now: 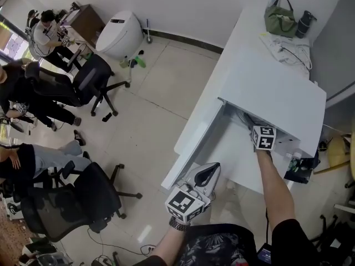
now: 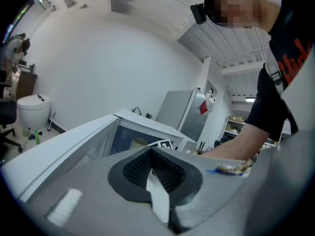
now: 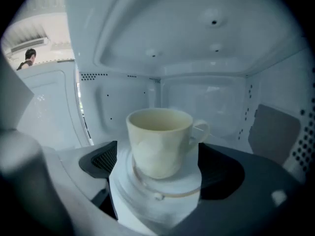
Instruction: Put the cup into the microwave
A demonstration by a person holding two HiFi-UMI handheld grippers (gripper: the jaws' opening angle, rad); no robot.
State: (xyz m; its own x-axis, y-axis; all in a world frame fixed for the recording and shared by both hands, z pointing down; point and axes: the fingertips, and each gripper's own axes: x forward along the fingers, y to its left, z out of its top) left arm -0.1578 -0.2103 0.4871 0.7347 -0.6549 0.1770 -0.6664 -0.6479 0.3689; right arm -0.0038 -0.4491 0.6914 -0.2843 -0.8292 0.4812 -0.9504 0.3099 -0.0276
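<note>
Right gripper [image 3: 162,168] wide, clear of cup [image 3: 160,141] — turntable [image 3: 162,193] bears it upright inside microwave [image 3: 197,38], handle 3 o'clock. Left gripper [image 2: 157,178] closed, empty — spare.

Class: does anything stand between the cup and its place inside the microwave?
Nothing visible does. The cup already stands on the round plate inside the microwave, between the right gripper's open jaws.

Head view: right gripper [image 1: 264,139] shows only its marker cube; jaws hidden inside microwave [image 1: 277,93]. Left gripper view: cup [image 2: 139,142] v. small, no detail, btm part behind left gripper [image 2: 151,154]. Seated person [image 1: 22,159] cut off by pic edge.
</note>
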